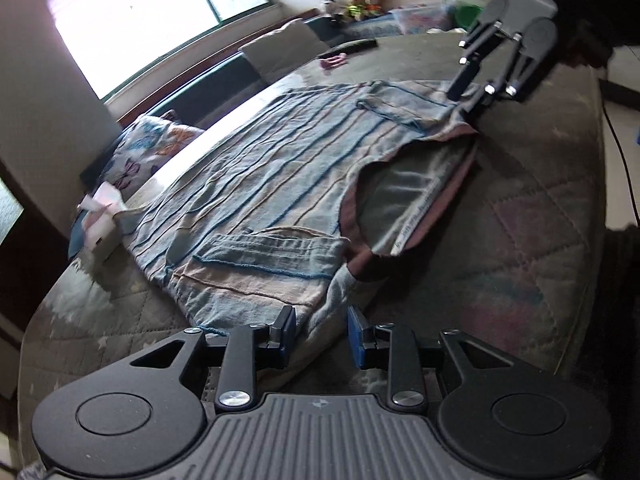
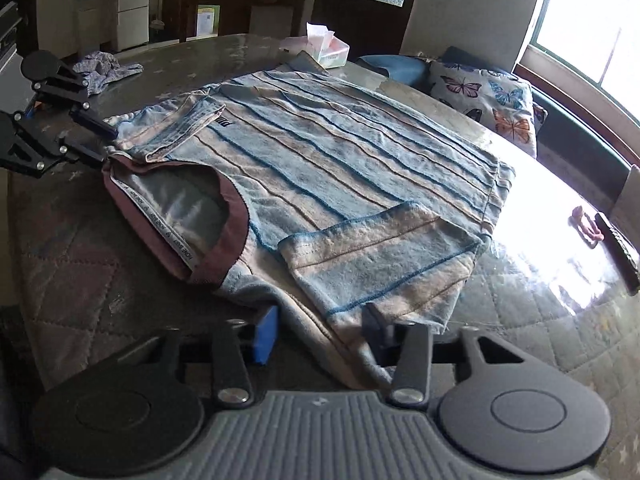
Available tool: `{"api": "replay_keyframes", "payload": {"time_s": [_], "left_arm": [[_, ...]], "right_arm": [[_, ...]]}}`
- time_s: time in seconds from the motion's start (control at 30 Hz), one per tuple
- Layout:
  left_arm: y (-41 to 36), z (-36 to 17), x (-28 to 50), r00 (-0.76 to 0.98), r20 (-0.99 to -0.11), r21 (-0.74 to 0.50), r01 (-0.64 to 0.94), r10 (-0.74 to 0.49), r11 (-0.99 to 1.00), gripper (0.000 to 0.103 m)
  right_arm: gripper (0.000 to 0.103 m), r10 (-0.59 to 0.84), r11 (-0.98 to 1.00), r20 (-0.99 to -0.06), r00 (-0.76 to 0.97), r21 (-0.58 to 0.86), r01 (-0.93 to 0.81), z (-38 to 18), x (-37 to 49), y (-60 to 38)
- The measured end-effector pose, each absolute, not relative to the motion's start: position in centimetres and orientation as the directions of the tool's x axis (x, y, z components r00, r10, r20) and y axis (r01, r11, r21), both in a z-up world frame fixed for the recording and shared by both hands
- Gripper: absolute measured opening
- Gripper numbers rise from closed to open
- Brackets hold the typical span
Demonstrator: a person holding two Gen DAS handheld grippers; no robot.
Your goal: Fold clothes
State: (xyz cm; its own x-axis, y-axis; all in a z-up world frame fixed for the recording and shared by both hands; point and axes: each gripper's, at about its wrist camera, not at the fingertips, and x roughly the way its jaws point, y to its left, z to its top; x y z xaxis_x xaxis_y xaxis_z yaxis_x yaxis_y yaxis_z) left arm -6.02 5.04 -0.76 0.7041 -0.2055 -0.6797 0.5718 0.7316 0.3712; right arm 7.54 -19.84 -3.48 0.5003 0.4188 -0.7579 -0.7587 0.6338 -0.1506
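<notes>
A blue and beige striped T-shirt point(image 1: 272, 184) with a maroon collar point(image 1: 440, 196) lies flat on the quilted table, both sleeves folded in over the body; it also shows in the right wrist view point(image 2: 340, 160). My left gripper point(image 1: 322, 334) is open, its fingers either side of the shirt's near shoulder edge. My right gripper point(image 2: 320, 330) is open around the other shoulder edge, with cloth lying between the fingers. Each gripper shows in the other's view, the right one point(image 1: 472, 94) and the left one point(image 2: 96, 140), both at the shirt's shoulders.
A tissue box point(image 2: 326, 50) stands past the shirt's hem. A crumpled blue cloth point(image 2: 106, 68) lies at the far left of the table. A pink object point(image 2: 586, 226) and a dark remote point(image 2: 620, 250) lie at the right. A butterfly cushion point(image 2: 488, 96) sits by the window.
</notes>
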Motion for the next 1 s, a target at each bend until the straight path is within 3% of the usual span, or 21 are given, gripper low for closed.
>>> {"api": "replay_keyframes", "payload": {"time_s": [0.33,0.5,0.57,0.7,1.0], "left_arm": [[6.4,-0.7,-4.7,0.670,-0.694,0.335,0.626,-0.264,0.704,0.035],[6.8,-0.6,-3.9,0.636,-0.709,0.261,0.639,-0.306,0.724,0.011],[6.8,-0.6,-3.9,0.643,-0.704,0.259,0.629,-0.303,0.733,0.007],[7.2,0.2,-4.3,0.663,-0.683,0.228,0.593,-0.307,0.772,0.003],[7.6,3.8,-9.2,0.728,-0.611,0.174,0.506,-0.311,0.844,0.002]], "right_arm": [[0.015,0.424,0.653,-0.755,0.501,-0.129,-0.747,-3.5,8.3,-19.7],[0.009,0.427,0.672,-0.741,0.519,-0.124,-0.730,-3.2,8.2,-19.6],[0.008,0.431,0.680,-0.733,0.527,-0.120,-0.723,-3.1,8.0,-19.6],[0.006,0.443,0.699,-0.707,0.551,-0.113,-0.706,-2.5,7.5,-20.0],[0.005,0.493,0.708,-0.649,0.580,-0.088,-0.701,0.9,3.0,-22.0]]}}
